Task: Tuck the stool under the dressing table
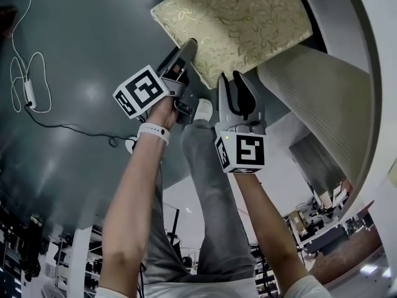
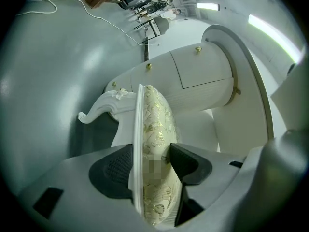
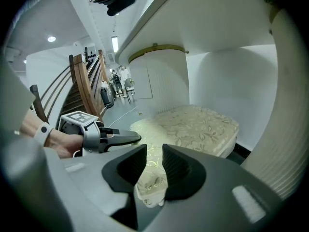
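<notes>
The stool's cream cushion with a gold leaf pattern (image 1: pixel 242 17) lies partly beneath the white dressing table (image 1: pixel 335 104). My left gripper (image 1: pixel 189 45) is shut on the seat's near edge. In the left gripper view its pads (image 2: pixel 193 164) press the cushion (image 2: pixel 157 124) and its white frame, with a carved white leg (image 2: pixel 104 108) beyond. My right gripper (image 1: pixel 236 78) is at the cushion's near corner. In the right gripper view the right gripper (image 3: pixel 154 166) shows a narrow gap with the cushion corner (image 3: pixel 198 124) in it; the pads do not visibly press.
The dressing table's curved white front (image 2: pixel 203 76) and top (image 3: pixel 217 28) rise to the right of the stool. A white cable with an adapter (image 1: pixel 28 92) lies on the dark floor at the left. The person's leg and shoe (image 1: pixel 201 110) are between the arms. A wooden staircase (image 3: pixel 82 91) stands behind.
</notes>
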### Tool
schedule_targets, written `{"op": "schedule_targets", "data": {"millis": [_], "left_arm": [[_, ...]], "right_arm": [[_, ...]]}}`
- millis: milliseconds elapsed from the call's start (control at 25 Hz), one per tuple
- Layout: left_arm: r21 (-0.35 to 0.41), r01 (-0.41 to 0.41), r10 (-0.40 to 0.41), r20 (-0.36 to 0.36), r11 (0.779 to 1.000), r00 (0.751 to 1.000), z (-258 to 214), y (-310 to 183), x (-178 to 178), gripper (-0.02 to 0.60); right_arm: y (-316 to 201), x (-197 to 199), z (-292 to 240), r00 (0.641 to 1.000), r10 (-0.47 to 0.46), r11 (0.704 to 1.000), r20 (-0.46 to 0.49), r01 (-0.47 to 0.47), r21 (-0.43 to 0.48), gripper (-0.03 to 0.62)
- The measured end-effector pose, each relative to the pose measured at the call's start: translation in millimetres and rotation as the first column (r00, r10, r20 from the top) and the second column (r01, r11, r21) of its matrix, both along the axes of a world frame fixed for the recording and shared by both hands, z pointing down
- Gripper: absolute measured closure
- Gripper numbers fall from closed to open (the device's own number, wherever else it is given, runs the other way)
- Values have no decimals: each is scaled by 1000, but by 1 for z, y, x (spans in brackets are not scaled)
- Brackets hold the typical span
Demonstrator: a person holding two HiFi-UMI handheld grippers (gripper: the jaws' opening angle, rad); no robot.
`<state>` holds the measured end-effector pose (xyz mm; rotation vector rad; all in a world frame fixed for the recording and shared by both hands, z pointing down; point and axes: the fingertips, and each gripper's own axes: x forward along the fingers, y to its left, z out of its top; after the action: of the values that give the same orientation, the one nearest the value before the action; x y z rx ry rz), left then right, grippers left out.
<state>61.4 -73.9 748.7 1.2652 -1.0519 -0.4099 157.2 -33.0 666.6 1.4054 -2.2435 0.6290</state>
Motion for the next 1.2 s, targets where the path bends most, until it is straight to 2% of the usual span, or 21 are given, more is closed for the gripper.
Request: {"op": "schedule_targets", "data": {"millis": [120, 320, 520, 680, 1000, 1080, 1200], "left_arm": [[15, -1, 1, -12, 1000, 1000, 0, -13, 7, 333], [39, -1, 3, -27, 999, 1000, -1, -36, 17, 334], [61, -39, 42, -46, 997, 998, -7, -58, 49, 337], [90, -47, 54, -73, 995, 996, -3, -65, 55, 344], [104, -160, 172, -119, 982, 978, 5, -74, 76, 354], [107, -174, 185, -103, 979, 977, -3, -74, 76, 370], [116, -214, 216, 3, 970, 976, -14, -64, 70, 384]], "right_arm": [[-7, 7, -1, 1000, 8, 1000, -21, -8, 6, 528], [-25, 14, -5, 999, 35, 999, -25, -34, 26, 539], [-37, 32, -13, 998, 54, 998, -30, -53, 38, 566], [-32, 25, -10, 997, 72, 997, -39, -70, 43, 582], [-18, 18, 2, 995, 83, 996, -55, -82, 35, 583], [-21, 24, -5, 994, 90, 995, -58, -88, 40, 583], [-28, 37, -14, 993, 105, 994, -58, -103, 42, 583]]}}
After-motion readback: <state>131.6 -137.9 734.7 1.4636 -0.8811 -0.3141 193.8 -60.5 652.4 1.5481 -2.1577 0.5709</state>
